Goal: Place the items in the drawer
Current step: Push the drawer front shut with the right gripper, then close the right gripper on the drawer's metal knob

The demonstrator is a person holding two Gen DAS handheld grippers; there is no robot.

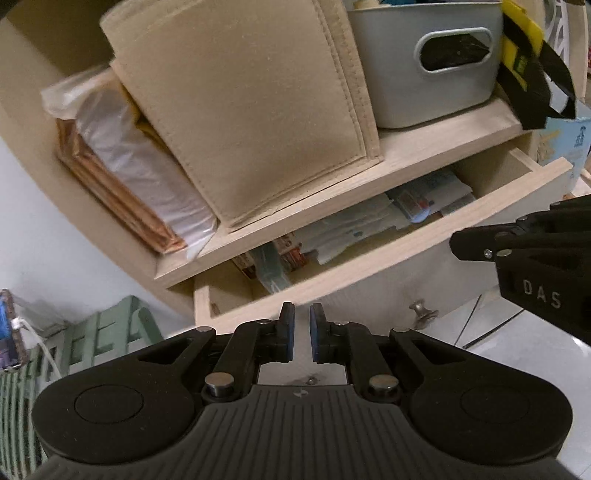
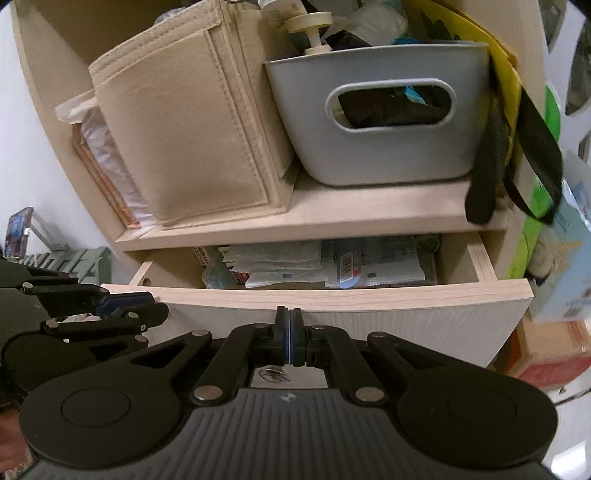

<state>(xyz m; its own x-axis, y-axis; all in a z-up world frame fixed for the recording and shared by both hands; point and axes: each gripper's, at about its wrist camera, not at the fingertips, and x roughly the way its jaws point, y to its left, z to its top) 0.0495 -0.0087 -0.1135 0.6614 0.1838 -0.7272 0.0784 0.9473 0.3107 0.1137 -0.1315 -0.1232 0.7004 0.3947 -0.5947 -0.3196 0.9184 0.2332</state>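
Standing pulled out beneath the shelf board: the pale wooden drawer, holding a loose layer of paper packets and sachets across its floor. Sticking out from the drawer front, a small metal knob, seen partly behind the gripper links in the right wrist view. Hovering just in front of the drawer front, near that knob: the right gripper, jaws pressed together with nothing between the pads. Hanging just beside it, toward the drawer's left end: the left gripper, jaws parted by a narrow gap, pinching nothing, pointing down at the drawer's front edge. Sitting on the shelf board directly above the drawer: a beige felt organiser, and beside it toward the drawer's right end a grey plastic bin with an oval handle hole, crammed with a pump bottle and other small things too jumbled to tell apart. Leaning beyond the organiser, above the drawer's left end: plastic-wrapped flat packs. Dangling over the bin's far side: a yellow bag with black straps.
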